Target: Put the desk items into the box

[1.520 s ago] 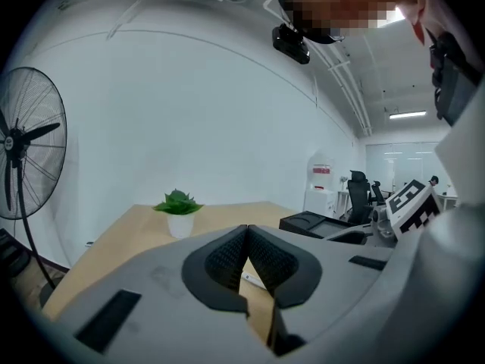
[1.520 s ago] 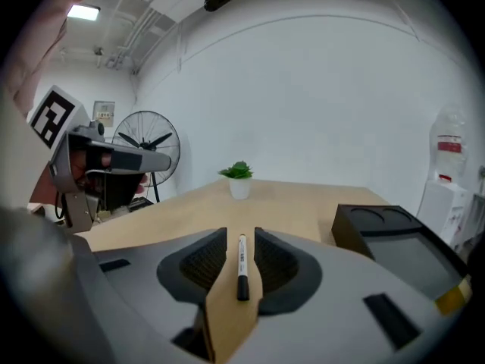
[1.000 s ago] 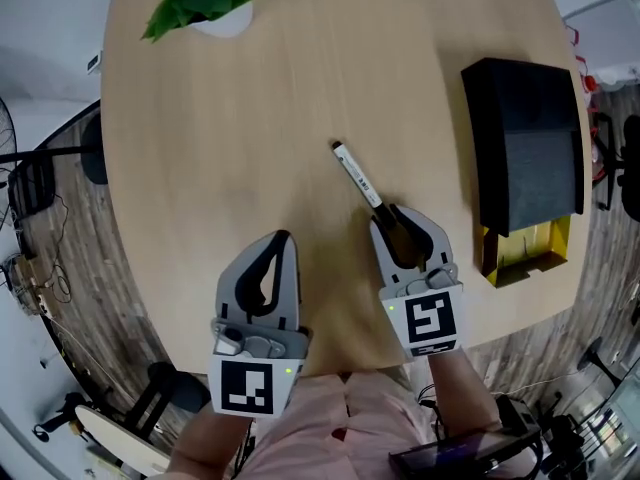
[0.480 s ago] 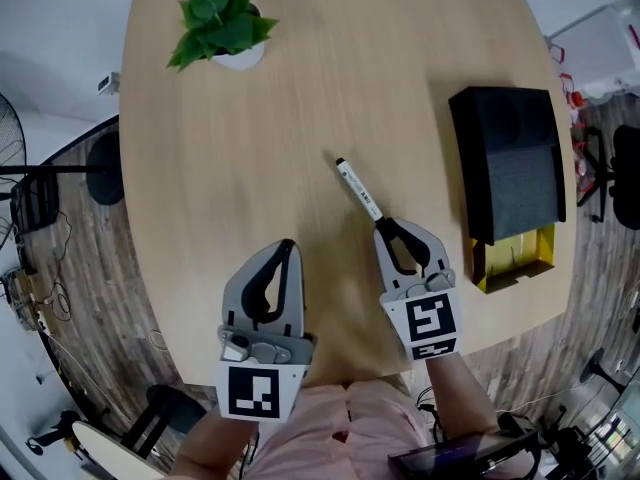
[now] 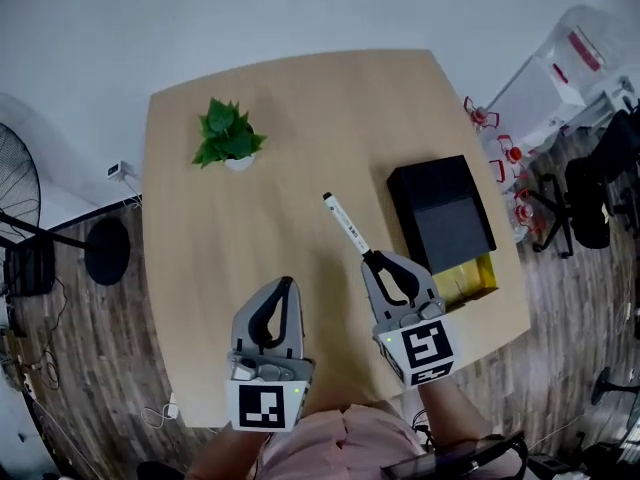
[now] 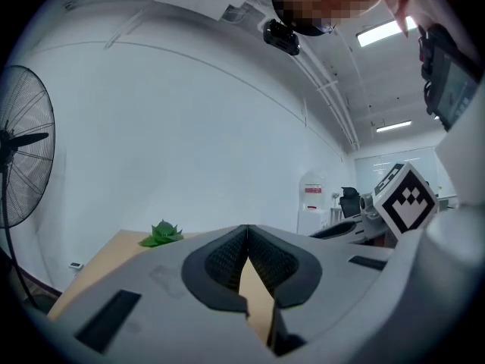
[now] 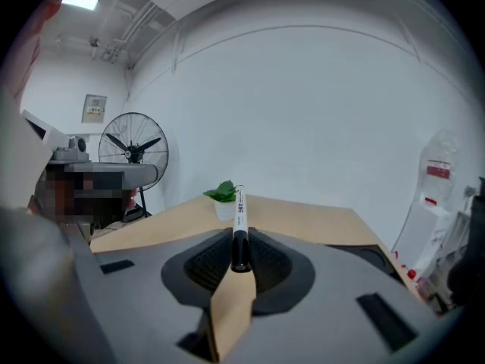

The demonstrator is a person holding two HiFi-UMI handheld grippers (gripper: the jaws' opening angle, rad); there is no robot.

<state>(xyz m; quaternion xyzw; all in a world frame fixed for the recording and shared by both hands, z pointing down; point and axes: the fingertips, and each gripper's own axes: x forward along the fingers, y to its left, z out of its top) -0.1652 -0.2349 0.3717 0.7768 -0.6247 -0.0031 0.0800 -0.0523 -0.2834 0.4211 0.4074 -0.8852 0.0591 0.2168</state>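
A white marker with a black cap (image 5: 345,223) sticks out forward from my right gripper (image 5: 372,256), which is shut on its capped end. In the right gripper view the marker (image 7: 239,214) points away between the pads, above the tabletop. The black box (image 5: 440,213) lies just right of the marker, its yellow inside (image 5: 466,279) showing at the near end. My left gripper (image 5: 287,282) hangs over the near part of the round wooden table (image 5: 270,208); its jaws meet with nothing between them (image 6: 247,230).
A small potted plant (image 5: 229,140) stands at the table's far left and shows in both gripper views (image 7: 222,193) (image 6: 162,233). A standing fan (image 5: 15,183) is on the floor at left. Office chairs (image 5: 590,183) and a clear bin (image 5: 575,58) are at right.
The head view has pulled back, so the whole table shows. My right gripper stays shut on the marker, now nearer the box. The left gripper holds its place.
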